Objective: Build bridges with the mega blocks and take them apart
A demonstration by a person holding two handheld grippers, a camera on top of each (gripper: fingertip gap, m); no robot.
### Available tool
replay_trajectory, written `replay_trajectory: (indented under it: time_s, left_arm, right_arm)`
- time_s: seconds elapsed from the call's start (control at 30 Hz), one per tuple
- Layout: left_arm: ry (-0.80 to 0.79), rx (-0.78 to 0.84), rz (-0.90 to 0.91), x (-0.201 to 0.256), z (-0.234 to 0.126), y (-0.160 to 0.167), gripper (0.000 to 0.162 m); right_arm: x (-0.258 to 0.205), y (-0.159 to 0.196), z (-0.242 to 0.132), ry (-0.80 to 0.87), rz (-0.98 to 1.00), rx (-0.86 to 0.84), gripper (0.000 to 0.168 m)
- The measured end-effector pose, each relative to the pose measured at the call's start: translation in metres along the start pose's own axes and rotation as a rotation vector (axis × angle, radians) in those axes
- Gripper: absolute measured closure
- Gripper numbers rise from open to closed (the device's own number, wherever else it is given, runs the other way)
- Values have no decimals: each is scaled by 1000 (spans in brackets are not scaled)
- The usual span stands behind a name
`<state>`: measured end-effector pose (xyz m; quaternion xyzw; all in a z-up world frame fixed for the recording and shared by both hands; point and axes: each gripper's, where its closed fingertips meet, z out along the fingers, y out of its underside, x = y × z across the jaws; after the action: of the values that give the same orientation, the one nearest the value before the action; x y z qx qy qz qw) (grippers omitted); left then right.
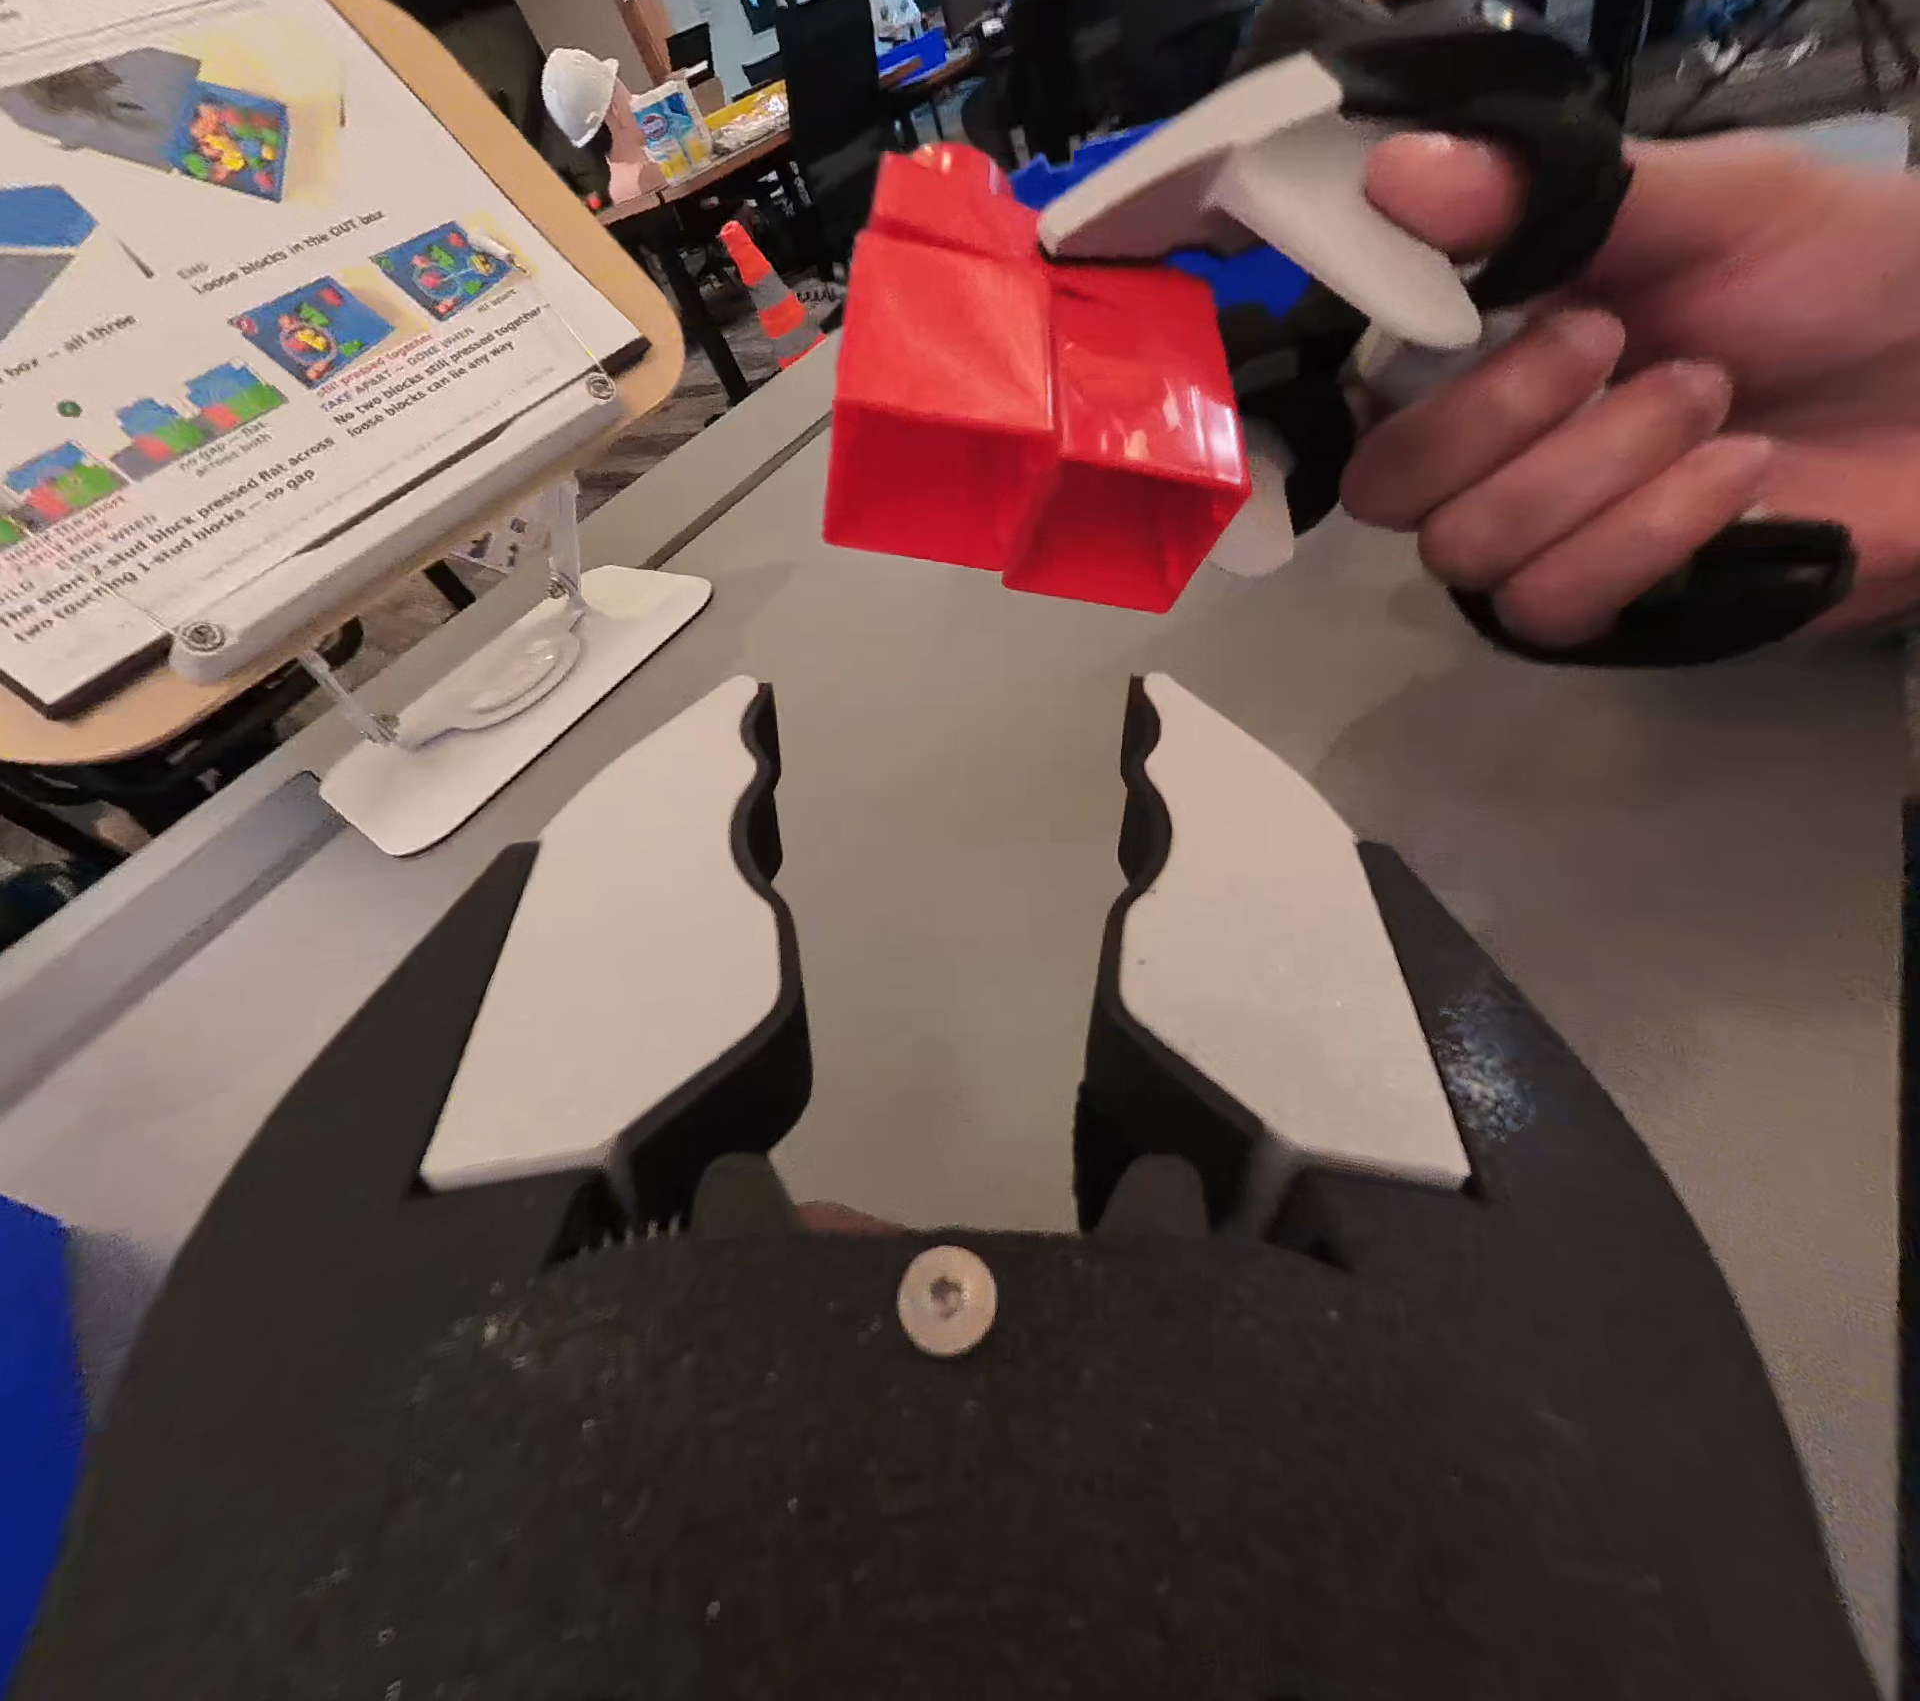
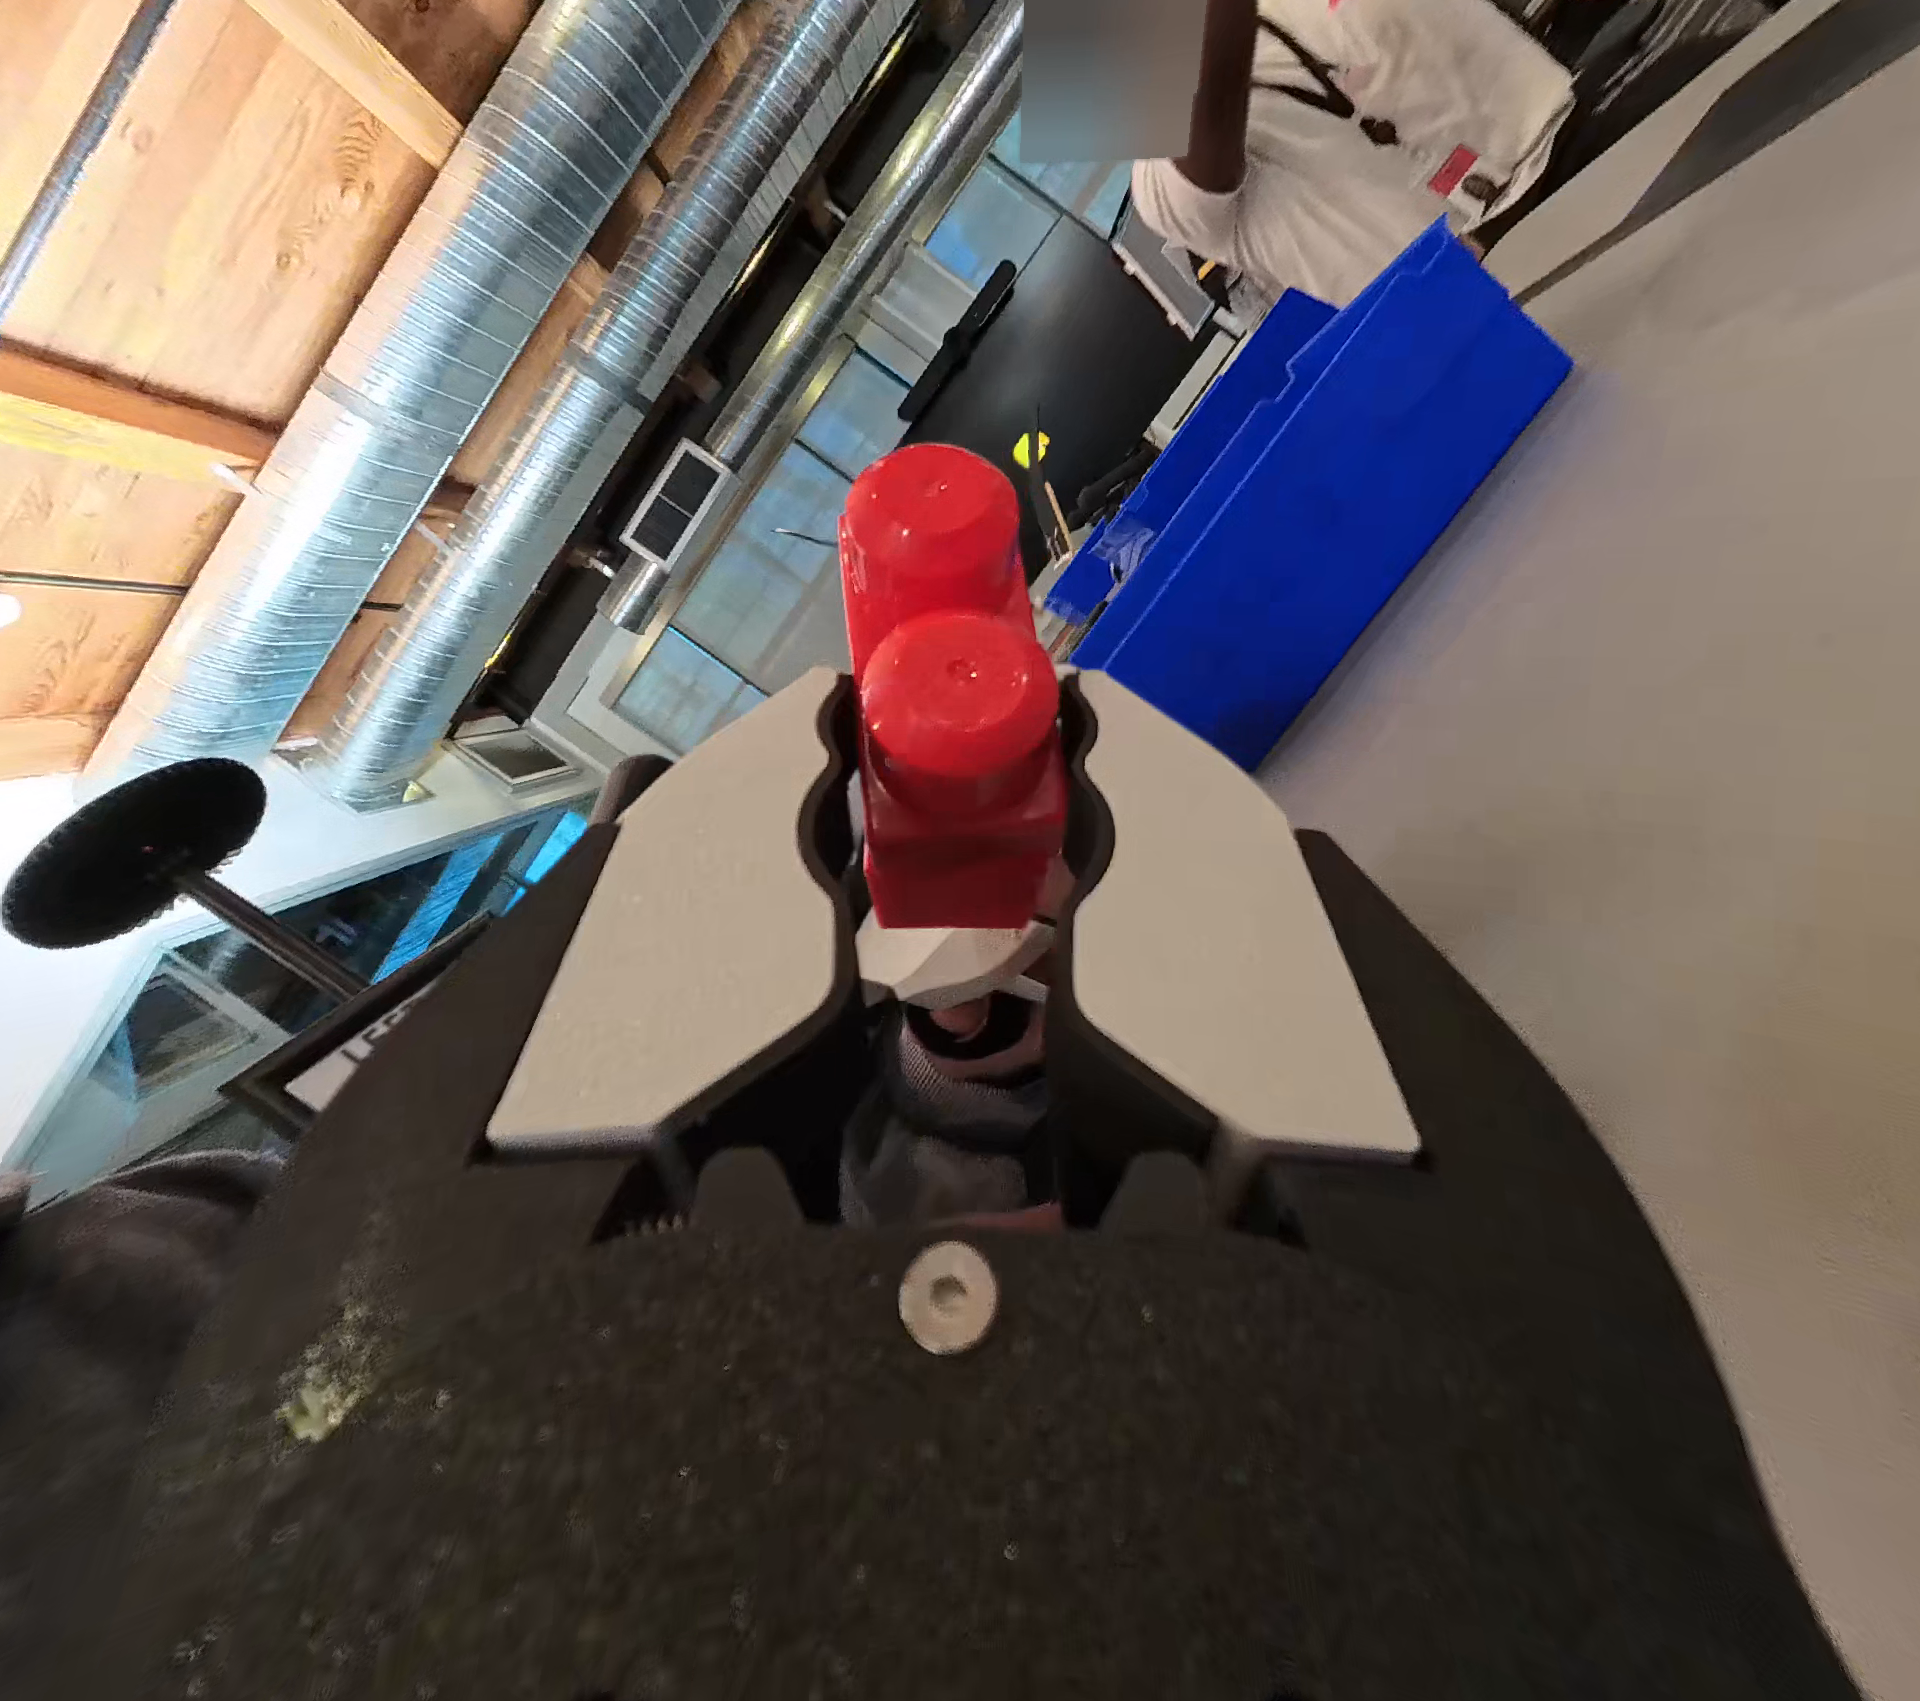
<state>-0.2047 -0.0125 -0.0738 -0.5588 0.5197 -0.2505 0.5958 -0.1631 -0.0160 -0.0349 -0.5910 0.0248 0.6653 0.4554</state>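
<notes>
A busy workshop is spreading out behind the grey tabletop [image 1: 935, 820]. Left wrist view: the left gripper [image 1: 948, 716] is hovering wide and empty, while the glossy red plastic two-stud block [image 1: 1029, 404] is hanging ahead, aloft, hollow underside facing us. Right wrist view: the right gripper [image 2: 956, 716] is clamping that block [image 2: 951, 737], studs toward its camera. No bridge showing; building seemingly barely begun.
</notes>
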Motion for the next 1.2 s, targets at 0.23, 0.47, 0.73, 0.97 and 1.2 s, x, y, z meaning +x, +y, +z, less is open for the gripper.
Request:
replay_trajectory:
  time_s: [0.23,0.47,0.73,0.97,1.2]
  left_arm:
    - [83,11,-127,-1,-4,1,90]
    - [72,-21,-154,-4,-3,14,101]
    - [49,-185,-274,-2,13,58,97]
    - [52,-153,-229,1,14,53,99]
    - [58,-163,-239,0,17,54,99]
  right_arm:
    - [-2,6,1,-19,-22,-76,131]
    - [7,-23,-17,105,-214,0,131]
    - [-28,-191,-140,751,-824,183,131]
    - [87,-273,-269,1274,-696,48,131]
    - [150,-253,-209,1304,-688,-165,131]
